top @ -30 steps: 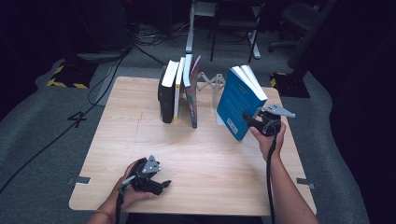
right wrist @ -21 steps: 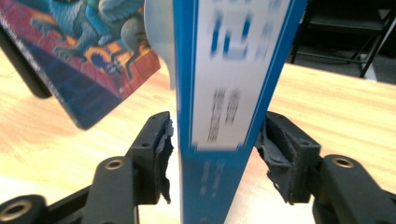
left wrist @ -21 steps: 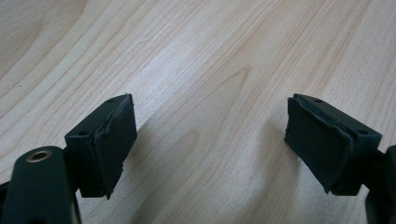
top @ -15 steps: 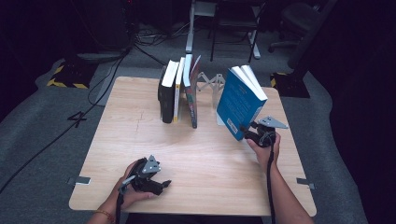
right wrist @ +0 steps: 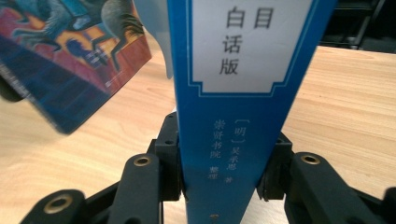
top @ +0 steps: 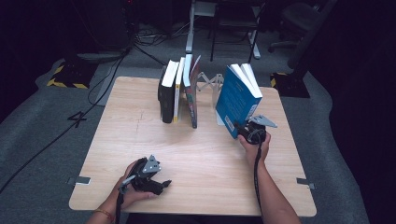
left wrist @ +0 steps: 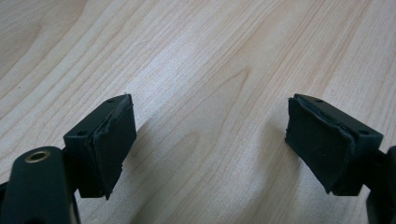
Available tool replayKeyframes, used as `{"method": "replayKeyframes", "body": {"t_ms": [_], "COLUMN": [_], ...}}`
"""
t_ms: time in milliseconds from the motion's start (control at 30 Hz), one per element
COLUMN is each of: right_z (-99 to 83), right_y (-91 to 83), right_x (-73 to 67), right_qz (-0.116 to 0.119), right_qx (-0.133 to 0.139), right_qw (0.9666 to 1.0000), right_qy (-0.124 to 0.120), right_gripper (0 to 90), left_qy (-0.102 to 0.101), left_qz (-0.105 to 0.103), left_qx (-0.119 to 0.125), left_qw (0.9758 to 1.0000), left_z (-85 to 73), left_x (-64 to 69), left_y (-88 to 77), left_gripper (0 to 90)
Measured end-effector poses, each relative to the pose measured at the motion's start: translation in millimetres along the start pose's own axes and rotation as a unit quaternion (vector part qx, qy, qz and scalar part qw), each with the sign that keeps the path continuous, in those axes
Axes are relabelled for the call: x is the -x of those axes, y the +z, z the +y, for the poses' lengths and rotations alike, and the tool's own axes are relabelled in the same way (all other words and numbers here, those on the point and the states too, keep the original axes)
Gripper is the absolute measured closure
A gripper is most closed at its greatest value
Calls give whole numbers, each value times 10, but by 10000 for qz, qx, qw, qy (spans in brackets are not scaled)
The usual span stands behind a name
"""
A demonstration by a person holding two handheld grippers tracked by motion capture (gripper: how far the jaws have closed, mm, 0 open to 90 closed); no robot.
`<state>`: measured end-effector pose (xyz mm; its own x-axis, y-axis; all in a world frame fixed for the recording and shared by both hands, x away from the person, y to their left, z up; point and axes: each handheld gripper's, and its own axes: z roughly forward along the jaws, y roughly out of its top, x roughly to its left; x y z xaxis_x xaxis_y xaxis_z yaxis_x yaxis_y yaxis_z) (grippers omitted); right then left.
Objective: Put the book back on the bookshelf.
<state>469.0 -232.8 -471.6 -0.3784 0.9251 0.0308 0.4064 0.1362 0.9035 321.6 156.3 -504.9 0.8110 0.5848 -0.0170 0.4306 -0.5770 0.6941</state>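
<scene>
The pads of the right gripper (right wrist: 219, 186) are seen closed against both covers of the blue book (right wrist: 243, 107), low on its spine; the jaws have just been closing, with the book between them. In the high view the right gripper (top: 246, 129) sits at the book's lower near corner. Against the earlier high views, the gripper has been lowered and the blue book (top: 237, 100) brought down with it, so that its bottom edge now appears to meet the table (top: 116, 140), though actual contact cannot be confirmed from this angle. The book is held tilted, apart from the standing row. It is judged that the book is being set upright on the table, and that release has not yet been made.

The left gripper (left wrist: 210, 140) is seen with its pads well apart and nothing between them, bare wood beneath. In the high view the left gripper (top: 147, 179) rests at the near left of the table, unchanged from the earlier views.

Count: one blue book in hand; roughly four books (top: 180, 91) standing together behind centre, the exact number not being certain; one grey bookend (top: 208, 84) partly visible between row and blue book; two grippers.
</scene>
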Motion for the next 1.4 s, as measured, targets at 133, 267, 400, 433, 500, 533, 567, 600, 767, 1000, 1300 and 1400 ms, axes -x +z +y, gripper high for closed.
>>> {"method": "replayKeyframes", "body": {"t_ms": [133, 267, 400, 433, 500, 533, 567, 600, 767, 1000, 1300, 1400], "right_z": [96, 150, 209, 214, 220, 225, 230, 233, 223, 309, 436, 481], "right_y": [125, 202, 289, 296, 304, 312, 320, 328, 325, 253, 163, 93], "right_x": [-91, -137, -221, -230, -240, -244, -254, -270, -234, -254, -237, -223], "right_qz": [-202, -289, -431, -432, -424, -385, -374, -407, -335, -306, -204, -59], "right_qx": [-140, -201, -276, -283, -292, -289, -291, -294, -262, -137, -131, -225], "right_qw": [9997, 9994, 9987, 9986, 9987, 9988, 9988, 9986, 9991, 9994, 9992, 9987], "right_qy": [6, 25, -66, -70, -60, -76, -131, -138, -11, -89, -324, -452], "right_gripper": [612, 611, 610, 611, 610, 610, 610, 609, 598, 551, 529, 497], "left_qy": [3, 2, -2, 2, 7, 13, 13, 2, 16, 31, 31, 32], "left_qz": [-2, -6, -19, -17, -22, -26, -26, -28, -34, -26, -31, -34], "left_qx": [0, -1, -7, -10, -10, -10, -10, -26, -1, 0, -3, -9], "left_qw": [10000, 10000, 10000, 10000, 10000, 10000, 10000, 10000, 10000, 10000, 10000, 10000], "left_z": [0, 0, -1, 0, 0, 0, -1, -1, -1, -1, -1, -1], "left_x": [-1, 0, 3, 3, 3, 2, 3, 4, 4, 4, 4, 4], "left_y": [0, 0, -1, -1, -1, -1, -1, -3, 1, 0, 0, -1], "left_gripper": [164, 165, 165, 165, 165, 165, 165, 165, 165, 166, 166, 166]}}
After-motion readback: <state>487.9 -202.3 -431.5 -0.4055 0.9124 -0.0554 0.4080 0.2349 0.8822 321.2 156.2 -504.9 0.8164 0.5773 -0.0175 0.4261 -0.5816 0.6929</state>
